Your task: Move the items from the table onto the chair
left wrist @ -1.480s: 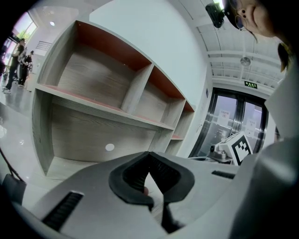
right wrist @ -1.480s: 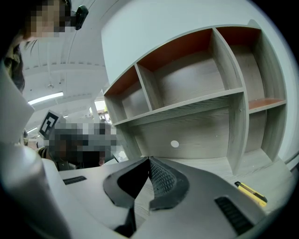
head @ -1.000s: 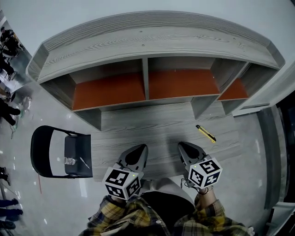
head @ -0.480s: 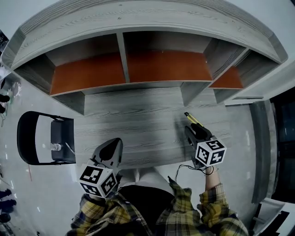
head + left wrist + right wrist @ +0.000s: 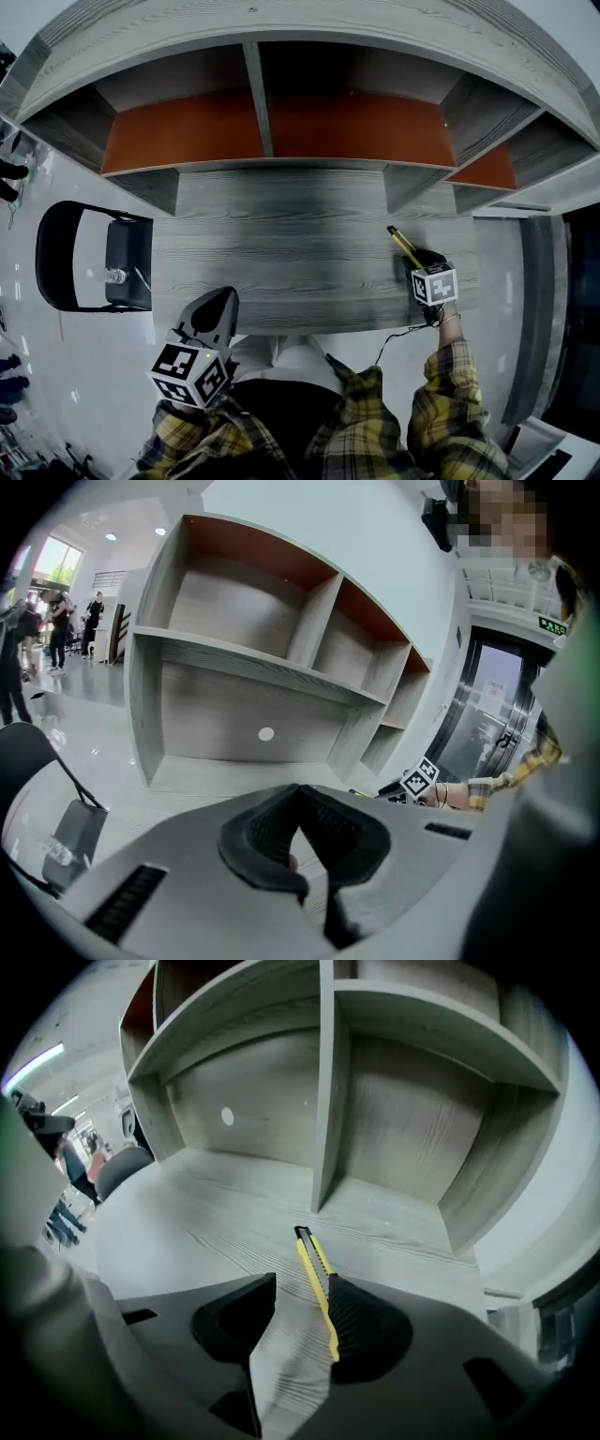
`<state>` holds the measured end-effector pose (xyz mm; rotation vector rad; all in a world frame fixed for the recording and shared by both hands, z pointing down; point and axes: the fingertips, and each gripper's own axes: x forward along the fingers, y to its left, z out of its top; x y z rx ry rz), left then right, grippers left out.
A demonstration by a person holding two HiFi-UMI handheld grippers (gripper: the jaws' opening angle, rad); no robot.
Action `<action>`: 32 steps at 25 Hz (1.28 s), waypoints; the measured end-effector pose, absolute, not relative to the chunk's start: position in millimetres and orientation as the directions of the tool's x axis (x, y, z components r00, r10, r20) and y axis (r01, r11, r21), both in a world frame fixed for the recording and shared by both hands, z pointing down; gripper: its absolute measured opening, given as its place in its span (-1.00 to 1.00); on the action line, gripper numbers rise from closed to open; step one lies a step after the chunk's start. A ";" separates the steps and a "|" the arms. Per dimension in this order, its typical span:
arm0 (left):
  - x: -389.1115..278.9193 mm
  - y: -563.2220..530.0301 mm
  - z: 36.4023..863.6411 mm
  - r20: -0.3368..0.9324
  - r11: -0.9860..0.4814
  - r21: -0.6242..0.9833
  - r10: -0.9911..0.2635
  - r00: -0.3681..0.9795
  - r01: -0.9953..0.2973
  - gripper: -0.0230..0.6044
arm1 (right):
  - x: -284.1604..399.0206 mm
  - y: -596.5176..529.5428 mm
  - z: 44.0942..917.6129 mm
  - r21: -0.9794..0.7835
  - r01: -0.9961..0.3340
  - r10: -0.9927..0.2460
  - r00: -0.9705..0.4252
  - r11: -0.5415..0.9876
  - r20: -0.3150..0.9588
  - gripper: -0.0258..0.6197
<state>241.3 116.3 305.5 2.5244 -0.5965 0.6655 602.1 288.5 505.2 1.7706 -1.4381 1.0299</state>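
Observation:
A yellow utility knife (image 5: 405,246) (image 5: 317,1279) lies on the grey wooden table (image 5: 281,253) at its right side. My right gripper (image 5: 419,260) (image 5: 302,1288) is lowered over it. Its jaws have just been opening and now stand wide, with the knife on the table between them, close along the right jaw. My left gripper (image 5: 216,309) (image 5: 299,789) hangs at the table's near edge on the left, tips together and holding nothing. The black chair (image 5: 56,258) stands left of the table, with a small bottle (image 5: 115,276) and a thin pen-like item on its seat.
A grey shelf unit (image 5: 272,103) with orange-backed compartments fills the back of the table. A divider (image 5: 328,1082) of it stands just behind the knife. People (image 5: 19,639) stand far off on the left. Glass doors (image 5: 492,714) are at the right.
My right gripper swung from near my body out to the right and down onto the knife, and its jaws opened. The left gripper drifted a little lower and left.

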 end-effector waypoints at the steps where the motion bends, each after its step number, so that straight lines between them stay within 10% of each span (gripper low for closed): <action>1: 240.3 115.8 306.2 0.546 -0.798 0.316 -0.290 0.786 -0.514 -0.92 | 608.2 288.7 511.4 0.013 -0.981 -0.466 0.103 -0.192 0.879 -0.42; 10: 238.5 117.0 311.4 0.559 -0.788 0.314 -0.298 0.773 -0.530 -0.92 | 631.6 301.0 553.5 -0.014 -0.991 -0.326 0.031 -0.135 0.945 -0.41; 32: 267.1 136.8 309.9 0.517 -0.811 0.341 -0.260 0.816 -0.475 -0.92 | 575.2 286.1 538.3 -0.183 -0.965 -0.467 -0.076 -0.188 0.881 -0.53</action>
